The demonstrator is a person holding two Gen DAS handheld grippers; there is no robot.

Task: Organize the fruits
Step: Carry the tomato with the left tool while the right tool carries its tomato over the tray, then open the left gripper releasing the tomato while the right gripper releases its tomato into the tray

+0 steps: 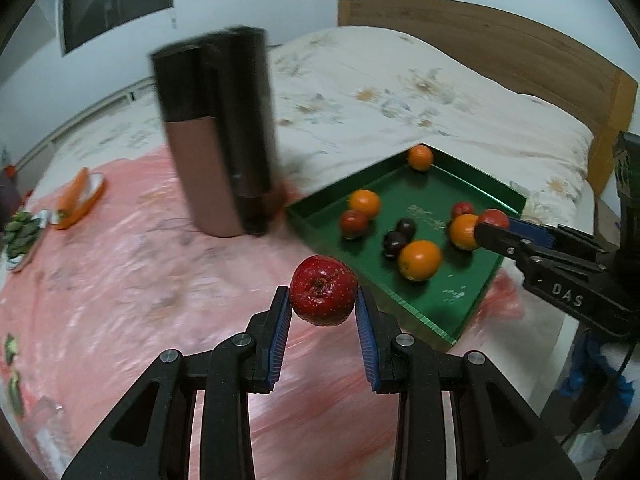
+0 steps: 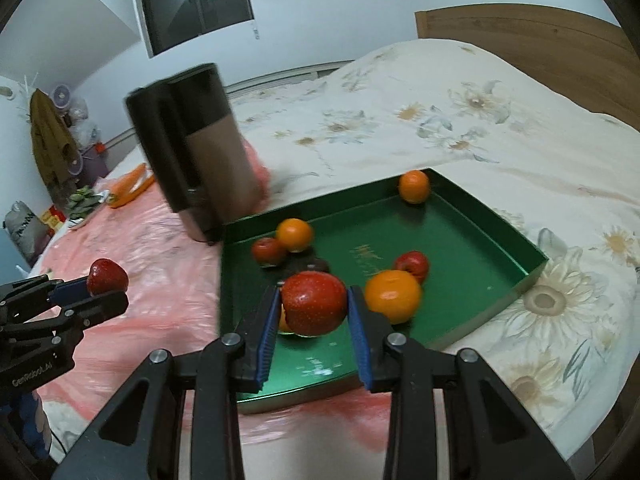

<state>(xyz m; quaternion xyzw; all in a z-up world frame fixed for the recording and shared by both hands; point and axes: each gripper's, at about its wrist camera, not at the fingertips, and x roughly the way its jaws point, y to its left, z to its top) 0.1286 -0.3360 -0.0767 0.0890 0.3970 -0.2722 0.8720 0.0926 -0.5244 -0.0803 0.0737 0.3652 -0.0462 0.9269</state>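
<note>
My left gripper (image 1: 323,300) is shut on a red apple (image 1: 323,295), held above the pink sheet just left of the green tray (image 1: 472,300). My right gripper (image 2: 313,304) is shut on another red apple (image 2: 314,303), over the near left part of the green tray (image 2: 500,236). Inside the tray lie several oranges (image 2: 393,296), small red apples (image 2: 414,265) and dark plums (image 1: 395,243). In the left wrist view the right gripper (image 1: 490,227) comes in from the right with its apple (image 1: 494,218). In the right wrist view the left gripper (image 2: 106,294) shows at the left with its apple (image 2: 107,277).
A tall dark and pink appliance (image 1: 218,136) stands on the pink sheet (image 1: 120,280) beside the tray's far left corner. Carrots (image 1: 76,196) and green vegetables (image 1: 20,236) lie at the far left. A flowered quilt (image 2: 460,128) and wooden headboard (image 2: 540,36) are behind the tray.
</note>
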